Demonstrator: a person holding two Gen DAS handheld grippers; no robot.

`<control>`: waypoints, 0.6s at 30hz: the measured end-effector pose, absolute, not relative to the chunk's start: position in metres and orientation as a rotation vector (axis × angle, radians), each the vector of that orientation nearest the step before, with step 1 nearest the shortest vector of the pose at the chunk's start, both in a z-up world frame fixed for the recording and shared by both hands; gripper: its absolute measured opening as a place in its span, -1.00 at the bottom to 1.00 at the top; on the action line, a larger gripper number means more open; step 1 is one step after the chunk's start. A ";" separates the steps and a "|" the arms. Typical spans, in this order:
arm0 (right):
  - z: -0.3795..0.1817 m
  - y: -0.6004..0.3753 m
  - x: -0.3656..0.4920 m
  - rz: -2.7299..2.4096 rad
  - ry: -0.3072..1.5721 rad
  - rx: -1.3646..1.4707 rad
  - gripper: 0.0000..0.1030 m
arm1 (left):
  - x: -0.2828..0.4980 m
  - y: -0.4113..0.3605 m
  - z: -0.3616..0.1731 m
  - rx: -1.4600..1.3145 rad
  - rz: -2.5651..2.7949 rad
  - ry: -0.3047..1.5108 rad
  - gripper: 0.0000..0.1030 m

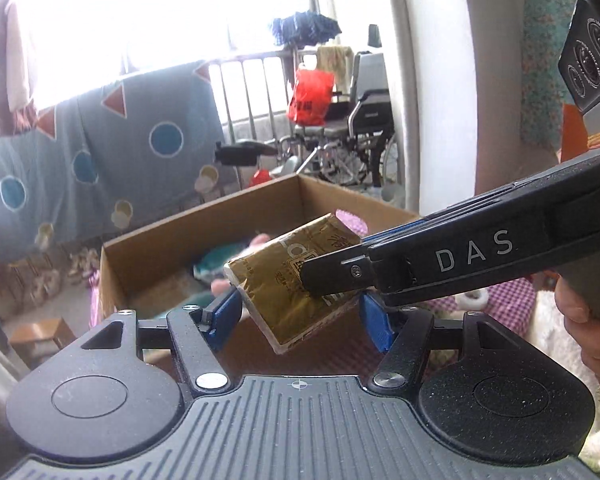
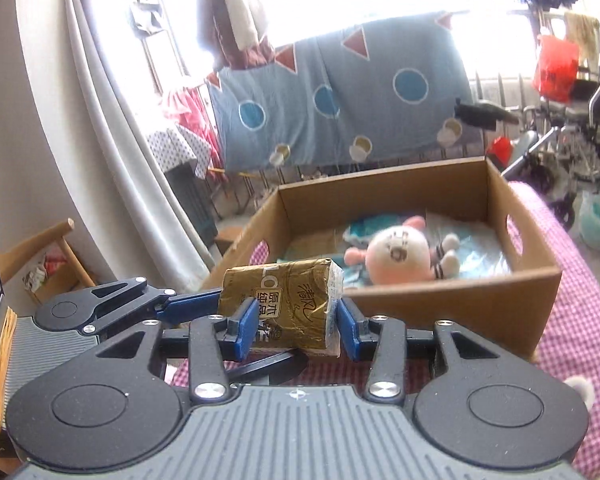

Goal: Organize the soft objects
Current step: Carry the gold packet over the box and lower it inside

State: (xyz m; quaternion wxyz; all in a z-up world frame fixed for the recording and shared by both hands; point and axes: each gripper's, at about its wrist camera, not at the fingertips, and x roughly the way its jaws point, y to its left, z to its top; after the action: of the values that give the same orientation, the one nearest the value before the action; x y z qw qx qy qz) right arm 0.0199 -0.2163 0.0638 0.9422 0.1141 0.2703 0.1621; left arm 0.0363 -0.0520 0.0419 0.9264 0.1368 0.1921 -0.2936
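Observation:
A gold tissue pack [image 1: 268, 284] [image 2: 288, 292] hangs in the air just in front of an open cardboard box [image 1: 204, 224] [image 2: 460, 308]. My left gripper [image 1: 300, 320] is shut on it, its blue pads pressing the pack's two ends. My right gripper [image 2: 298, 328] is shut across its sides. In the left wrist view the right gripper's black finger [image 1: 332, 276] lies over the pack's face. In the right wrist view a blue pad [image 2: 188, 304] of the left gripper touches the pack's left end. A pink and white plush toy [image 2: 400, 256] lies in the box on light blue cloth.
The box stands on a pink checkered cloth [image 2: 580, 340]. Behind it a blue blanket [image 2: 340, 100] hangs on a rail, with a wheelchair [image 1: 352, 128] and a red bag [image 1: 310, 96] at the window. A wooden chair [image 2: 60, 248] is at the left. A hand [image 1: 588, 320] holds the right gripper.

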 end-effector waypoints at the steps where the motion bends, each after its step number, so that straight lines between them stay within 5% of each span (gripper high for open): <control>1: 0.068 -0.218 0.021 0.331 0.540 0.230 -0.10 | 0.040 -0.055 0.045 0.287 -0.602 0.384 0.26; 10: 0.098 -0.238 0.078 0.346 0.566 0.209 -0.09 | 0.102 -0.073 0.054 0.271 -0.630 0.463 0.26; 18: 0.064 -0.259 0.191 0.407 0.882 0.263 -0.07 | 0.201 -0.075 0.008 0.098 -0.713 0.883 0.30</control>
State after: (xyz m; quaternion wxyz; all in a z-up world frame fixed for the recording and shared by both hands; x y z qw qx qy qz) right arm 0.1909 -0.2593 0.0638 0.8760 0.1261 0.4226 0.1951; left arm 0.2012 -0.0754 0.0084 0.8422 0.0462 0.4180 -0.3373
